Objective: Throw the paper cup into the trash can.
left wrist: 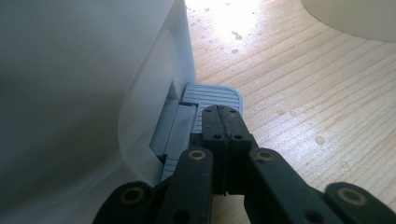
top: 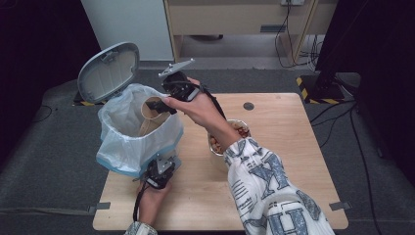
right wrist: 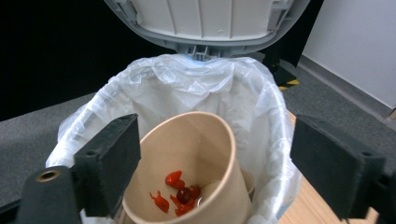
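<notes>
A white pedal bin (top: 128, 156) lined with a clear plastic bag (right wrist: 187, 88) stands at the table's left, its grey lid (top: 108, 72) tipped up. My left gripper (left wrist: 223, 122) is shut, and its tips rest on the bin's grey pedal (left wrist: 210, 95). Over the bin's mouth my right gripper (right wrist: 219, 149) stands open around a tilted brown paper cup (right wrist: 196, 154). The left jaw is beside the cup's wall, while the right jaw stands well clear of it. Red food scraps (right wrist: 180, 193) lie inside the cup, whose base sits down in the bag (top: 149, 117).
A bowl of food (top: 240, 128) sits mid-table, partly under the right forearm. The wooden table (top: 284, 147) has a round cable hole (top: 248, 105) at its far side. Dark carpet, cables and a desk lie beyond it.
</notes>
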`<state>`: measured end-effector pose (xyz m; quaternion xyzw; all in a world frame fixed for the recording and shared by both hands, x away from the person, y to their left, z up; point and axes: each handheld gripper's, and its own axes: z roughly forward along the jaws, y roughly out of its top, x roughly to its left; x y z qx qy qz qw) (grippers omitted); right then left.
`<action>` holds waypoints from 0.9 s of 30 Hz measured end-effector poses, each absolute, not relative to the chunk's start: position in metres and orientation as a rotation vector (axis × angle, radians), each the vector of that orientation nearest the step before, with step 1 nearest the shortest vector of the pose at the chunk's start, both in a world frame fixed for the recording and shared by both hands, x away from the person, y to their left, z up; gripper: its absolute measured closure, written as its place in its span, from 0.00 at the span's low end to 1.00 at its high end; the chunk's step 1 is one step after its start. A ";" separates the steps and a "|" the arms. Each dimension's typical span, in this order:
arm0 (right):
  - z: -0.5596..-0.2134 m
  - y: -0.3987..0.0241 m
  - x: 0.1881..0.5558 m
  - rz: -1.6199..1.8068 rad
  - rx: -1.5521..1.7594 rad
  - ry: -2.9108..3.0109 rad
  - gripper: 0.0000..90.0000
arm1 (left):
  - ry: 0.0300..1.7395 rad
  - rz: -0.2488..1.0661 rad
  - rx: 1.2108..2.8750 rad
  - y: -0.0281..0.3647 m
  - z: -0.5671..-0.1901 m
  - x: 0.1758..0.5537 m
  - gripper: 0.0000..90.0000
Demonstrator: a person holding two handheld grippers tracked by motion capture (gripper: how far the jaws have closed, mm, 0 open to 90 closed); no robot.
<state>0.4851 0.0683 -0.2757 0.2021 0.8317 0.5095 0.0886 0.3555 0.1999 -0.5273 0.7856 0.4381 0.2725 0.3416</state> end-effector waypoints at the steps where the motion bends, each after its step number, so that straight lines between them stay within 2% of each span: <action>1: -0.275 0.067 0.485 1.519 0.600 2.470 0.21 | 1.139 0.709 2.044 0.200 -0.527 0.355 0.99; 5: -0.271 0.059 0.483 1.516 0.593 2.447 0.28 | 1.140 0.709 2.043 0.200 -0.527 0.355 0.99; 27: -0.285 0.017 0.492 1.490 0.636 2.405 0.38 | 1.140 0.707 2.042 0.200 -0.527 0.356 0.99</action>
